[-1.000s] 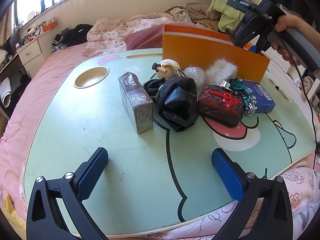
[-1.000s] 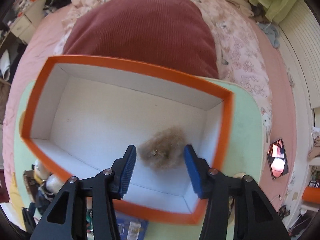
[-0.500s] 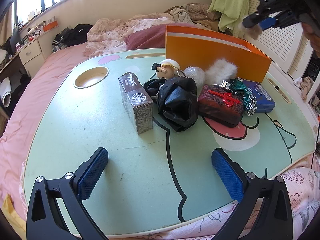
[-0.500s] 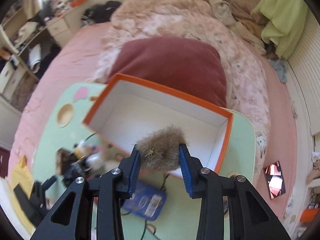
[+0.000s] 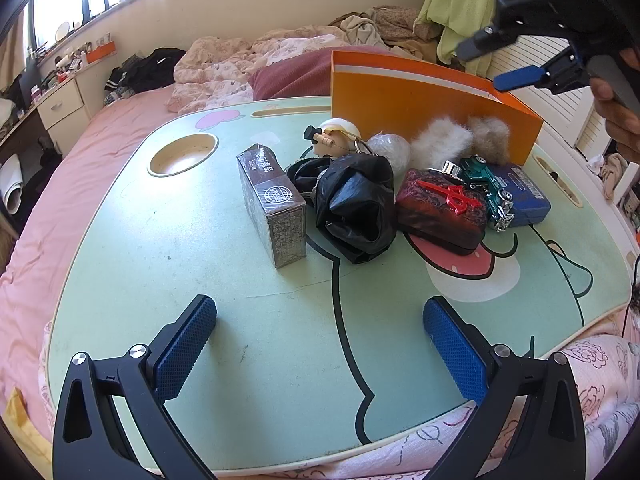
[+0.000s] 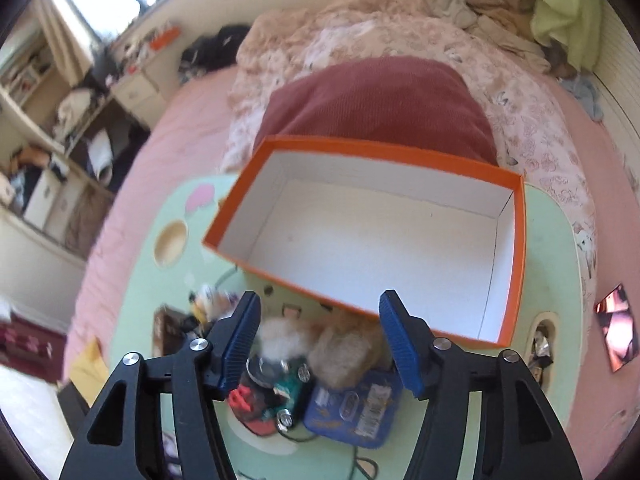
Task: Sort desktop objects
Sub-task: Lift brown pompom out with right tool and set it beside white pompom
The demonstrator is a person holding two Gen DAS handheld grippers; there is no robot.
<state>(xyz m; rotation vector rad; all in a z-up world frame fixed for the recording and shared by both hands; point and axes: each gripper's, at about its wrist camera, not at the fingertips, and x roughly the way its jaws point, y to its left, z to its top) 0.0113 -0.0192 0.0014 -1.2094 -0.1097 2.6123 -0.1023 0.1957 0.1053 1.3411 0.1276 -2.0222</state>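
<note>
A cluster of objects lies on the green lap table (image 5: pixel 200 264): a dark box (image 5: pixel 272 206), a black bag (image 5: pixel 354 204), a red case (image 5: pixel 440 210), a teal toy car (image 5: pixel 486 186), a blue tin (image 5: pixel 524 200), a white pompom (image 5: pixel 440 140) and a brown pompom (image 5: pixel 490 136). The orange box (image 5: pixel 424 100) stands behind them; it is empty in the right wrist view (image 6: pixel 384 248). My left gripper (image 5: pixel 320 344) is open, low over the near table. My right gripper (image 6: pixel 320 340) is open, high above the brown pompom (image 6: pixel 344 356) and blue tin (image 6: pixel 356 408).
A round cup hole (image 5: pixel 184 154) is at the table's far left. A maroon pillow (image 6: pixel 380 100) and rumpled bedding (image 5: pixel 224 68) lie behind the orange box. The table sits on a pink bed (image 5: pixel 48 184). A dresser (image 5: pixel 60 104) stands far left.
The right gripper lifted the brown pompom out of the orange box, carried it back over the table and opened; the pompom now lies beside the white one. The left gripper has not moved.
</note>
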